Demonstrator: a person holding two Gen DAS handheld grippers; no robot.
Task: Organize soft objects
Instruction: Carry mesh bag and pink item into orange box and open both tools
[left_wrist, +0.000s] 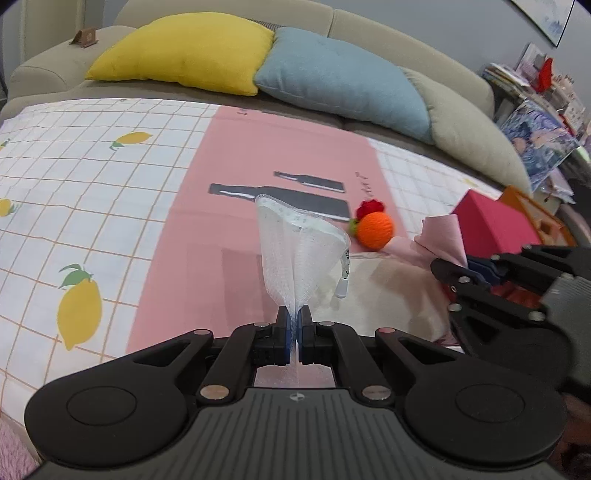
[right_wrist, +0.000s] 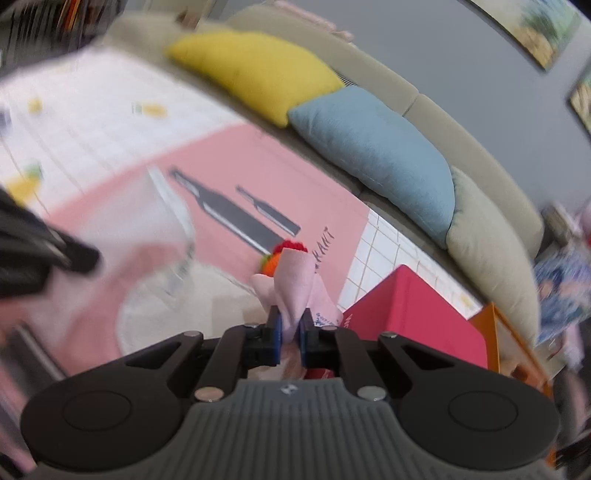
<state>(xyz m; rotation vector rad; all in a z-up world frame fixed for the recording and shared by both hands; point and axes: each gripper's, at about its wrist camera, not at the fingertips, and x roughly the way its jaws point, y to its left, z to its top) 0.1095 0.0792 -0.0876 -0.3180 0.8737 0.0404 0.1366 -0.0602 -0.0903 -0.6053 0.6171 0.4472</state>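
Both grippers pinching soft items over the bed

Left gripper (left_wrist: 294, 317) clamps a white mesh bag (left_wrist: 299, 254); right gripper (right_wrist: 291, 325) clamps a pale pink folded cloth (right_wrist: 295, 284).

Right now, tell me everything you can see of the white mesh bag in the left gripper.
The white mesh bag is a see-through net pouch of fine soft mesh, edged with a white zipper tape whose white pull dangles at its right side. The left gripper is shut on its lower end, so it stands up and fans out wider toward the top, mouth gaping. It looks empty. It hangs above the pink cloth, apart from the orange knitted ball; nothing but the gripper visibly touches it.
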